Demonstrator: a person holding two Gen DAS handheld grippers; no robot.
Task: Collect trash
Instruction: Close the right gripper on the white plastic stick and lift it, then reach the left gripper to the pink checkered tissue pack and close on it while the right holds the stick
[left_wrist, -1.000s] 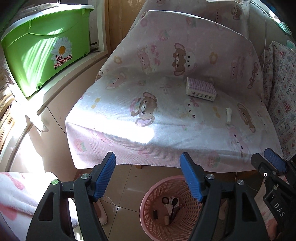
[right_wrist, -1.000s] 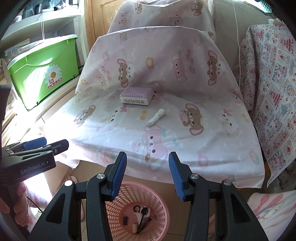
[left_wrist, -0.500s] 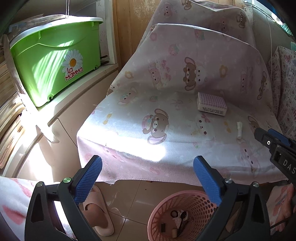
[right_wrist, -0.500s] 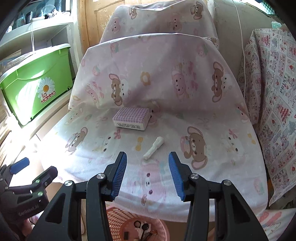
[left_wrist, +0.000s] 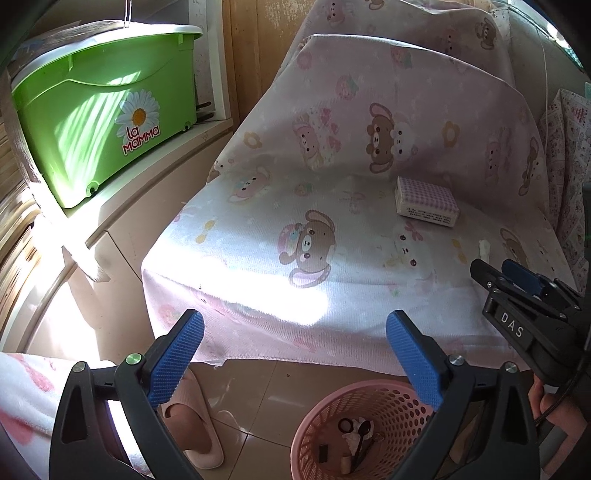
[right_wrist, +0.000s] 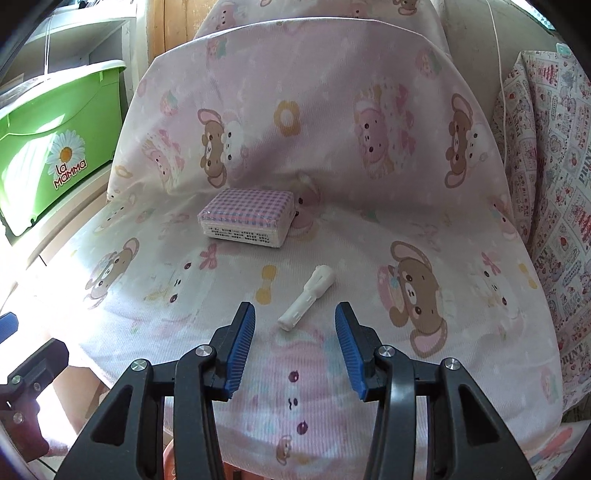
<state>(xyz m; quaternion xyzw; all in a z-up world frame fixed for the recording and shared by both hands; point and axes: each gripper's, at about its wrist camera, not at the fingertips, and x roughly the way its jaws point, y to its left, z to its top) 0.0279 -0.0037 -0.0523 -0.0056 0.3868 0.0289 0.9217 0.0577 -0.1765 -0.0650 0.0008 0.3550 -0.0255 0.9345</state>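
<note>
A small white plastic tube lies on the seat of a chair covered in pink bear-print cloth. My right gripper is open and empty, just in front of the tube, its near end between the fingertips' line. A purple-checked tissue pack lies behind it. In the left wrist view the pack and the tube show on the seat. My left gripper is wide open and empty, off the seat's front edge, above a pink mesh trash basket with some scraps in it.
A green "La Mamma" tub stands on a ledge at the left. A pink slipper lies on the tiled floor by the basket. A patterned cloth hangs at the right of the chair.
My right gripper has moved forward and down over the seat, close to the white tube. My left gripper has opened wider and drawn nearer the seat's front left.
</note>
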